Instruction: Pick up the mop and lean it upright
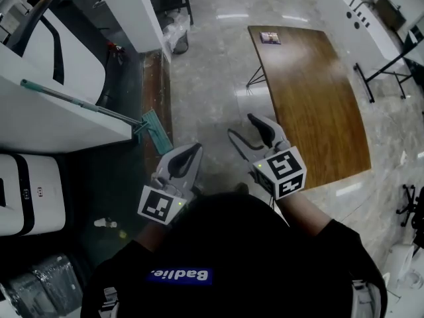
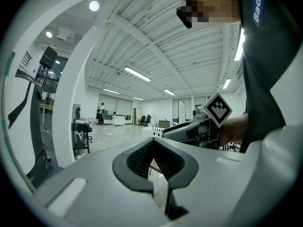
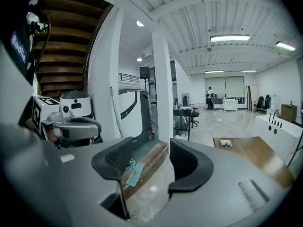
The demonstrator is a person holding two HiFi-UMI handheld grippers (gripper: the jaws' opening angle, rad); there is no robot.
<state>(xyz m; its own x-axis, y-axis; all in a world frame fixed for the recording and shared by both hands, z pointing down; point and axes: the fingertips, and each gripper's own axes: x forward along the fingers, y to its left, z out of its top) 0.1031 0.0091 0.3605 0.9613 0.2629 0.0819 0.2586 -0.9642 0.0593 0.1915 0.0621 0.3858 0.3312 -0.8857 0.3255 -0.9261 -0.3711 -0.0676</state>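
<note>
Two grey hand-held tools sit nearest, just ahead of the person's black sleeves, each with a black-and-white marker cube at its back. The left tool (image 1: pixel 192 152) has its dark ribbed pads pressed together at the tips, with nothing between them. The right tool (image 1: pixel 242 126) has its pads spread and the gap holds nothing. Through that gap, in the right gripper view, the mop's head shows well beyond.

Past the tools, neither of them touches the teal-handled flat mop (image 1: pixel 99 108). Its pale green rectangular head rests on the dark wooden step (image 1: pixel 156 78) beside the glossy stone floor (image 1: pixel 212 78). Its thin handle slants up and away against the white block-shaped unit (image 1: pixel 40 121). From that pose I judge the leaning step done, or nearly so.

The next move calls for a check that the handle does not slide. If it does, the spread right tool looks better placed to close round the handle low down and set it steeper.

Farther off to the right stands a long brown wooden surface (image 1: pixel 311 98) on thin black legs, carrying one small dark card (image 1: pixel 269 38).

Where the handle's top end bears on the white unit is hard to make out. The person's body cuts off the floor beneath the tools.
</note>
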